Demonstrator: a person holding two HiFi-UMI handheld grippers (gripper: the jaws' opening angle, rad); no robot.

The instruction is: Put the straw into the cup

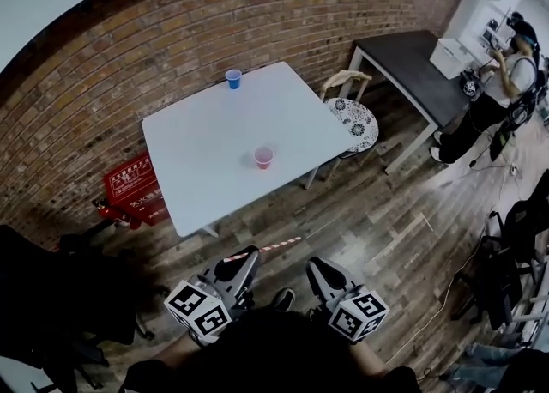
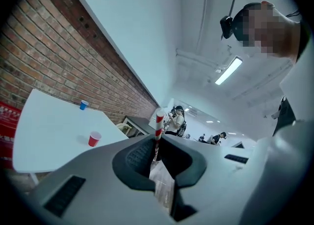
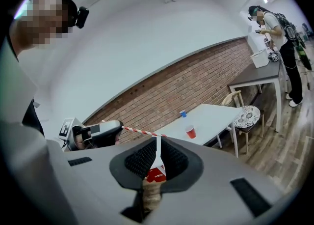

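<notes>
White table [image 1: 206,138], red cup [image 1: 263,157], blue cup [image 1: 233,79]

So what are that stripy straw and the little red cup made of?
The straw is probably paper: it looks matte, with red and white spiral stripes. The red cup looks like smooth, thin plastic, though it is too small here to be sure.

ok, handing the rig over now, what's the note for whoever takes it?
Left gripper: shut on the straw.
Right gripper: shut on a white paper strip, possibly the wrapper.
Red cup upright near the table's front edge; blue cup at its far edge by the brick wall.
Both grippers are over the floor, short of the table.
Done: straw in hand. Left: carry it to a cup, probably the red one, and drop it in.
</notes>
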